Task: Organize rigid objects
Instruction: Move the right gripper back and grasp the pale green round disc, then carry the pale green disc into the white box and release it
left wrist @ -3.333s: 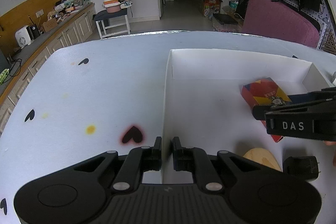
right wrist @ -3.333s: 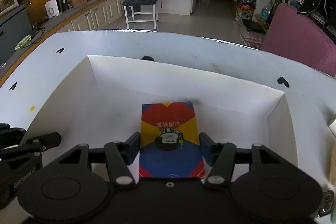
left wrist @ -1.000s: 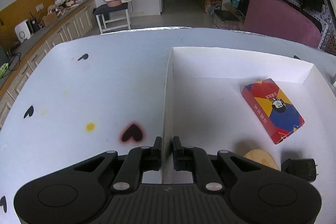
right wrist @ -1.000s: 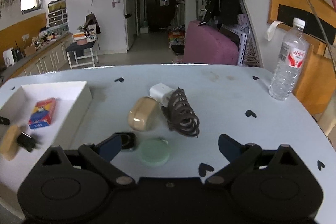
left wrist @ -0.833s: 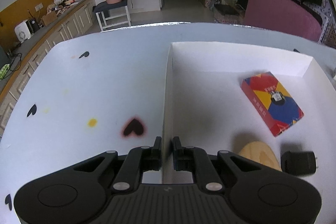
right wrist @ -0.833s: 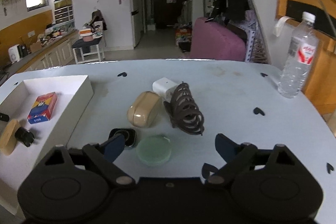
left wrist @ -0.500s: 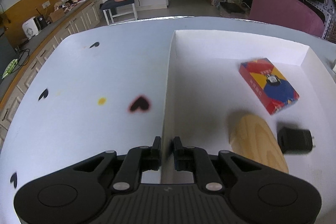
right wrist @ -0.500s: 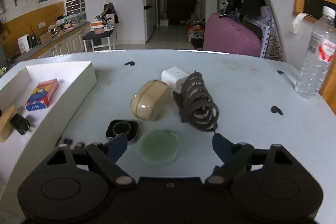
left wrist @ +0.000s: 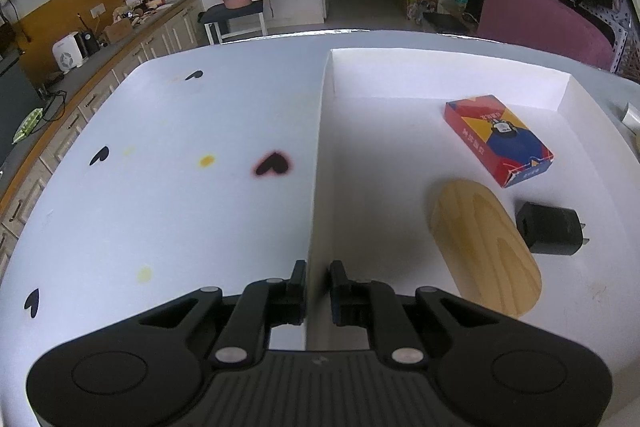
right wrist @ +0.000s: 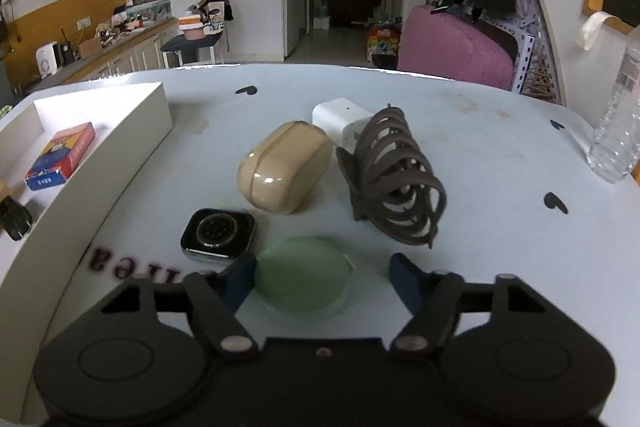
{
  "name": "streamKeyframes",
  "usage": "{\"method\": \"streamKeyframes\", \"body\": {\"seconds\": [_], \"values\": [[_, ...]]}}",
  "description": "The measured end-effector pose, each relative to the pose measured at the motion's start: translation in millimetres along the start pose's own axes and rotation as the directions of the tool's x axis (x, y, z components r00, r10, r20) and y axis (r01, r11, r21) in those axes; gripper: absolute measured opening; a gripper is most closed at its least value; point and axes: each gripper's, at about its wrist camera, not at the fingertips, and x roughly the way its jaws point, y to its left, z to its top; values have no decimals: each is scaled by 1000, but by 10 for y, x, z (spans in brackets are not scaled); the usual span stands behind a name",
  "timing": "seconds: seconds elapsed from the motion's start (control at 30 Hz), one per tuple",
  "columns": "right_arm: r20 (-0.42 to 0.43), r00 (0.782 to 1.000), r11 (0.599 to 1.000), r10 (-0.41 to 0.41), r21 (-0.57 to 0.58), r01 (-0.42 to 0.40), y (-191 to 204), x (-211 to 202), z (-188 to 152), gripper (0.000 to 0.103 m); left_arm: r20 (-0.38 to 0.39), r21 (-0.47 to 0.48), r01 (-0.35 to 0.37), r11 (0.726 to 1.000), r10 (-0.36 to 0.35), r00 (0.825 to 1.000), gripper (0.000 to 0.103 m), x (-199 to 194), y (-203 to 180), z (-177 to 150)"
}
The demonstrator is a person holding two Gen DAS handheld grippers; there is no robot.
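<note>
1. Left wrist view: my left claw (left wrist: 318, 281) is pinched nearly closed on the near end of the white box's (left wrist: 440, 65) left wall, one finger outside it and one inside, so I grip the thin cardboard edge.
2. Inside that box lie a colourful card box (left wrist: 498, 143), a wooden oval block (left wrist: 484, 247) and a black plug adapter (left wrist: 548, 233); the adapter sits just beside the block, and the card box lies a little farther back, apart from both.
3. Right wrist view: my right claw (right wrist: 322, 277) has just been closing and stands partly open around a pale green round disc (right wrist: 302, 275) on the counter (right wrist: 500, 155).
4. Its left blue pad (right wrist: 240, 277) is at the disc's edge, while the right pad shows a gap from it, so I do not have a grip yet.
5. Just beyond the disc, on the left, lies a black square watch body (right wrist: 218, 235).
6. Farther back sit a beige oval case (right wrist: 284, 171), a white charger (right wrist: 340, 119) and a coiled dark cable (right wrist: 394, 183).
7. At the left edge of this view I see the white box with the card box in it.
</note>
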Motion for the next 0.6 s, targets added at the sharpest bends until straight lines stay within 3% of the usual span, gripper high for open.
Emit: {"method": "streamKeyframes", "body": {"seconds": [0.07, 0.37, 0.6], "values": [[4, 1000, 1000, 12, 10, -12, 1, -14, 10, 53, 3, 7, -8, 1000, 8, 1000, 12, 2, -21, 1], [55, 998, 997, -3, 81, -2, -83, -331, 44, 53, 25, 47, -1, 999, 0, 1000, 10, -10, -99, -47], [128, 989, 995, 69, 69, -78, 151, -750, 126, 53, 54, 99, 41, 994, -46, 997, 9, -2, -327, -57]]}}
